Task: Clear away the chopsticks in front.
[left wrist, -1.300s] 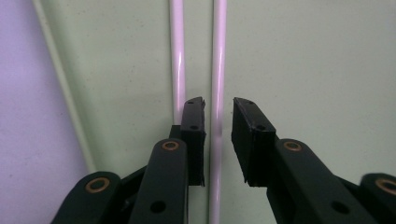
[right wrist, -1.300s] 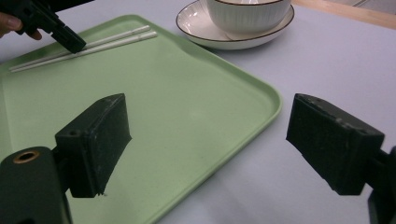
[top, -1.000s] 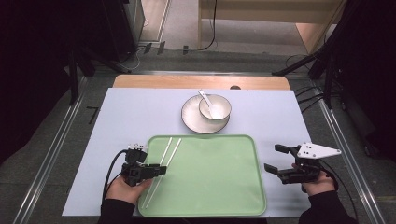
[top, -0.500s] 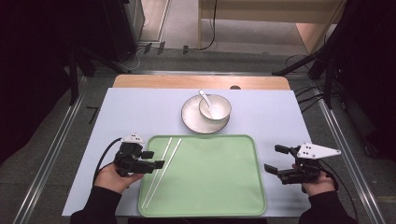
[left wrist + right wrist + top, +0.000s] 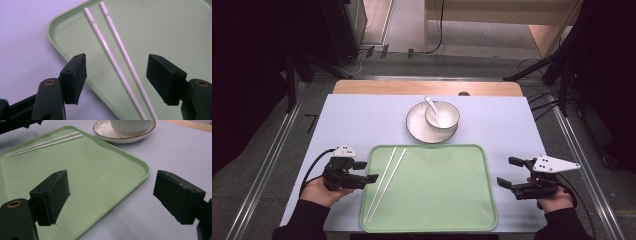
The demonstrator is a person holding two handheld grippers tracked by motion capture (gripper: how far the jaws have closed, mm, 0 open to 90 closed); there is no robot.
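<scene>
A pair of white chopsticks (image 5: 385,181) lies side by side on the left part of a green tray (image 5: 437,190). My left gripper (image 5: 367,171) is open at the tray's left edge, its jaws spread either side of the chopsticks (image 5: 117,62) without touching them. My right gripper (image 5: 507,172) is open just off the tray's right edge, over the tray corner (image 5: 140,167). A white bowl (image 5: 442,115) with a spoon (image 5: 433,107) stands on a white plate (image 5: 417,127) behind the tray.
The tray sits on a pale lilac mat (image 5: 352,120) that covers the table. A wooden strip (image 5: 422,87) runs along the far edge. Metal rails (image 5: 267,160) flank both sides, and black stands rise at the back corners.
My left gripper has drawn back to the left, from over the tray to its left edge, with the chopsticks left lying on the tray. The right gripper has stayed put.
</scene>
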